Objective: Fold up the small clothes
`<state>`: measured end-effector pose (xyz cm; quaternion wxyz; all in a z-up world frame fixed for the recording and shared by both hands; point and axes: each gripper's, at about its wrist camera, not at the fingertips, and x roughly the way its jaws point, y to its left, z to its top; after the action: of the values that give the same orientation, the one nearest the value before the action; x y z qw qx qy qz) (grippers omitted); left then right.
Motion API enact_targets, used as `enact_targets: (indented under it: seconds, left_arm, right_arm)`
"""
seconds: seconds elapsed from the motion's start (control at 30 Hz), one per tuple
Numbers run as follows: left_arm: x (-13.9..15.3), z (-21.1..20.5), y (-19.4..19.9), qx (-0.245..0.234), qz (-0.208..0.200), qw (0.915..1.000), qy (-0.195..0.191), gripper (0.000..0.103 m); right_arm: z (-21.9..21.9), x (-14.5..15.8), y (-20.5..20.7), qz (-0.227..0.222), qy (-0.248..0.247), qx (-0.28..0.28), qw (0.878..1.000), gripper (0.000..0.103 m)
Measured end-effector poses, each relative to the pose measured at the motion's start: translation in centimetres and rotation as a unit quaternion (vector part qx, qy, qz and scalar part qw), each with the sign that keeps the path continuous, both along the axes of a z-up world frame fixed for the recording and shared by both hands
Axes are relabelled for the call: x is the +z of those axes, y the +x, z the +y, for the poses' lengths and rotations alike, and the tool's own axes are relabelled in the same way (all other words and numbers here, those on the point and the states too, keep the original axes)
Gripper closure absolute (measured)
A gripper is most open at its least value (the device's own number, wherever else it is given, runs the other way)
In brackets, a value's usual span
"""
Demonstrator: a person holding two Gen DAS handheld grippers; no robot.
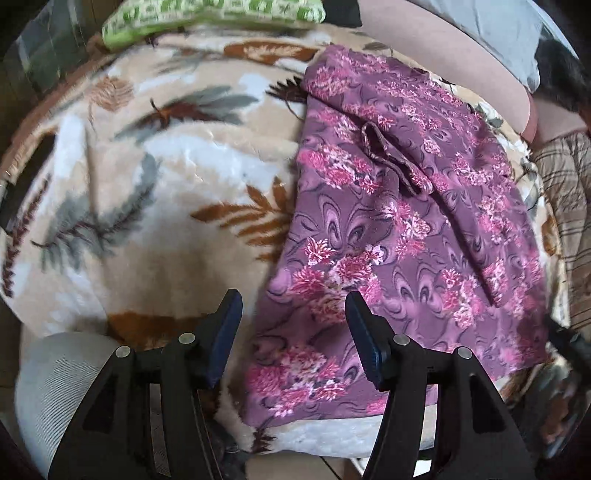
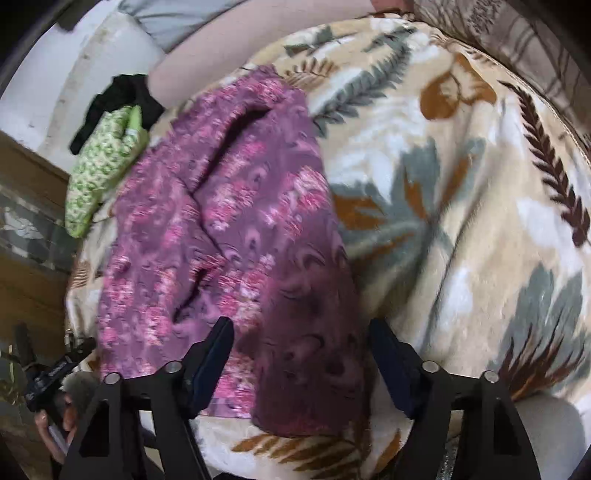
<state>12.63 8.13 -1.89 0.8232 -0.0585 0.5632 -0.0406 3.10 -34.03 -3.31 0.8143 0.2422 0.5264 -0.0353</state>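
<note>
A: Where does the work lie?

B: On the leaf-print blanket [image 1: 177, 177]. The purple floral garment [image 1: 399, 206] fills the centre-right of the left wrist view, lying as a long strip with a ridge running down it. A green patterned cloth [image 1: 207, 18] sits at the upper left.

A: What does the step in hand require?

B: Probably taking both near corners together, lifting evenly, and smoothing the ridge first.

A: And the grippers?

B: The left gripper [image 1: 293, 314] stands partly open over the near hem and holds nothing. The right gripper [image 2: 301, 343] stands wider and is likewise empty.
</note>
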Motion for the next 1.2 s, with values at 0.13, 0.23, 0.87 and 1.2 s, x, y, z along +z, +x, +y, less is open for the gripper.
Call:
enact_targets:
  seconds: [0.13,0.23,0.87,1.2]
  left_arm:
    - [-2.4,0.4,0.8,0.019,0.052,0.9985,-0.002,0.048]
    - [-2.1,-0.2,0.6,0.020,0.035,0.9990,0.021,0.077]
    - [-1.3,-1.2,-0.9,-0.030,0.061,0.9899,0.124,0.098]
    - [8.1,1.3,1.1,-0.031,-0.032,0.9988,-0.018,0.043]
  right_arm:
    - [1.4,-0.9,0.9,0.035,-0.057,0.016,0.998,0.073]
    - [1.7,-0.3,0.6,0.035,-0.070,0.014,0.997,0.094]
    - [1.3,0.3,-0.3,0.139,-0.157,0.022,0.978,0.101]
    - [-0.3,11.7,-1.3,-0.081,-0.114,0.012,0.990,0.042]
